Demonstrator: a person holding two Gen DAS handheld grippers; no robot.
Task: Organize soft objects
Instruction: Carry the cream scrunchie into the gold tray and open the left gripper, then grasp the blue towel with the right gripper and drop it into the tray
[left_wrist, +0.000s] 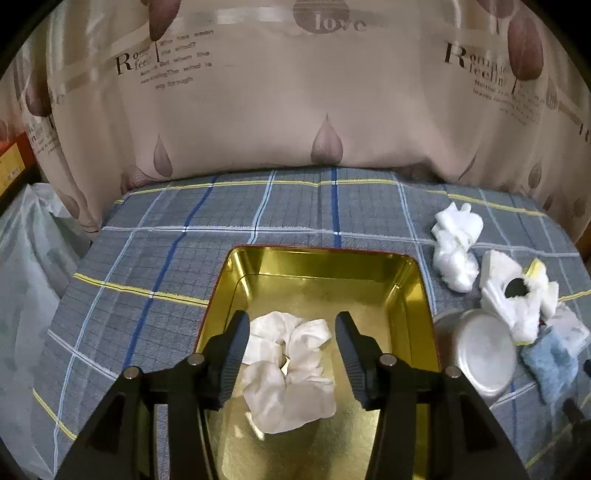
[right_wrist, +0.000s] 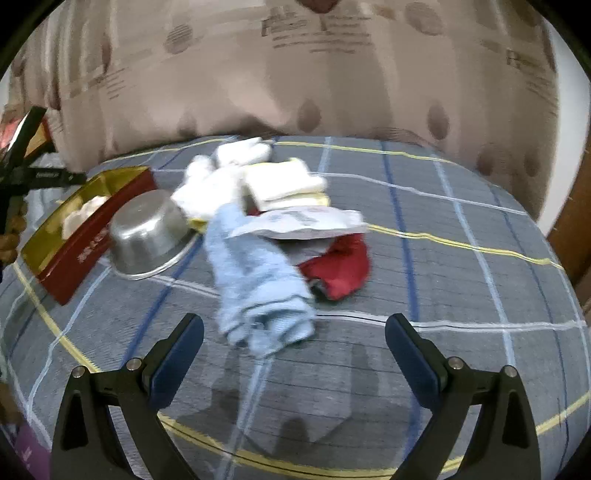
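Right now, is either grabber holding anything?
No, nothing is held. The left gripper is open over the white scrunchie, which lies loose in the gold tin. The right gripper is open too, just short of the blue towel.

Bed (left_wrist: 258, 206) in grey-blue plaid, loaded near its back edge

A gold-lined tin (left_wrist: 417, 295) sits mid-bed; beside it an upturned steel bowl (right_wrist: 147, 236), white cloths (left_wrist: 456, 243), a blue towel (right_wrist: 258, 280) and a red cloth (right_wrist: 343, 269).
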